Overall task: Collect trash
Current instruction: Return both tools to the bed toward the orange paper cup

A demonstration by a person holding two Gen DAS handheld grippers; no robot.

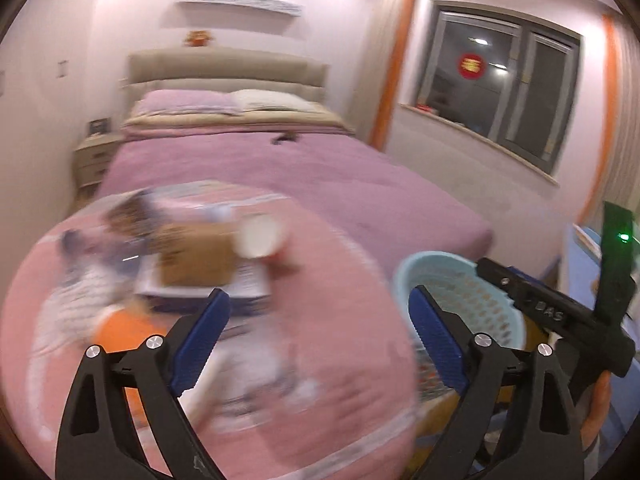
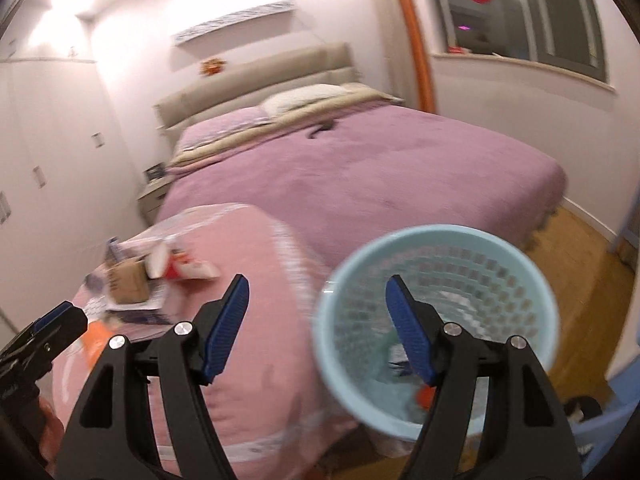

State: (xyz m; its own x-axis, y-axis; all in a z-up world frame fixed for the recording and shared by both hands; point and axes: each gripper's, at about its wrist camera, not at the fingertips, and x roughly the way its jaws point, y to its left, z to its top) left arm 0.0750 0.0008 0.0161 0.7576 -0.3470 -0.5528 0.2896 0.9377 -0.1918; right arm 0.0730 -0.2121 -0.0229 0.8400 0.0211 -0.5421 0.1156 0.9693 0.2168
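Two hand-held grippers, left [image 1: 320, 320] and right [image 2: 318, 308], gape empty (one basket [image 2: 440, 240], one box [image 2: 128, 280]).

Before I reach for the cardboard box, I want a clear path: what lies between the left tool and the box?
Left wrist view: only pink cover lies between the open left tool and the box.

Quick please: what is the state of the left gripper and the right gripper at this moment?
Left gripper: open, nothing between the jaws.
Right gripper: open, holding nothing; it is above the light blue trash basket.
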